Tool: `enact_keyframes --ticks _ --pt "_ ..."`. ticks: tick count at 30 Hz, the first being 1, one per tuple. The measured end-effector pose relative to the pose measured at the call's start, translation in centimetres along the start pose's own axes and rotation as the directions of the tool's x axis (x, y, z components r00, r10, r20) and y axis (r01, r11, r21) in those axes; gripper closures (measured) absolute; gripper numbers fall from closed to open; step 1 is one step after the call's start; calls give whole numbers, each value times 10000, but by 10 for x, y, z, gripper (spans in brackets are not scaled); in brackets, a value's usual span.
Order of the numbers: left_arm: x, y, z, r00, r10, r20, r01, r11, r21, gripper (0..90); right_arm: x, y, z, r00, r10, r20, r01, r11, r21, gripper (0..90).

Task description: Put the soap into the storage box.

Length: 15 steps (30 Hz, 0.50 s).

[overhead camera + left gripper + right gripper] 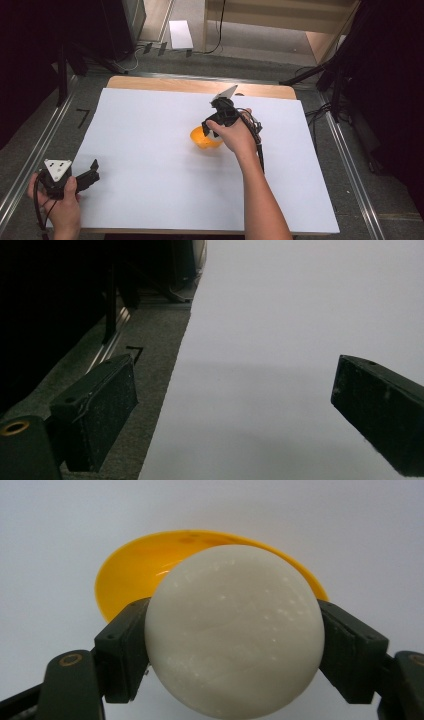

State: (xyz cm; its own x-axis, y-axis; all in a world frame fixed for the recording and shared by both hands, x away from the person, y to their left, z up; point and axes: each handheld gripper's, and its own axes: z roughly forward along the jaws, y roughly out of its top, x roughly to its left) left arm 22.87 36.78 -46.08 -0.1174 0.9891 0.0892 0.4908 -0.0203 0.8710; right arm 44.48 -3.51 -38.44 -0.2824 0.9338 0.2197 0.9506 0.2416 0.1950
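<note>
High view shows the white-covered table (150, 150) with a yellow bowl (200, 141) at its middle, and the right gripper (212, 127) just over it, pinching a white ball (232, 630). The ball looks round, with no long axis or heading, so lowering it straight over the bowl's hollow before releasing seems best, though its height above is unclear. At the near left corner, the left gripper (92, 172) hangs spread and empty.

A sheet of paper (150, 150) covers nearly all of the table (200, 85), whose far edge shows bare behind it. The bowl (202, 140) sits on the paper near its middle. The right gripper (214, 129) is directly over the bowl, with a round ball (234, 630) clamped between its jaws above the bowl's hollow. The left gripper (92, 172) lies well to the bowl's left and nearer the person, at the paper's left edge.
</note>
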Motion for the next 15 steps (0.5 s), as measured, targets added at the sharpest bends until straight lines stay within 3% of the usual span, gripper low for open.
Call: enact_keyframes --ticks 15 --pt "0 0 0 10000 -38 34 38 10000 -8 53 9 6 16 9996 -116 255 110 9997 229 235"
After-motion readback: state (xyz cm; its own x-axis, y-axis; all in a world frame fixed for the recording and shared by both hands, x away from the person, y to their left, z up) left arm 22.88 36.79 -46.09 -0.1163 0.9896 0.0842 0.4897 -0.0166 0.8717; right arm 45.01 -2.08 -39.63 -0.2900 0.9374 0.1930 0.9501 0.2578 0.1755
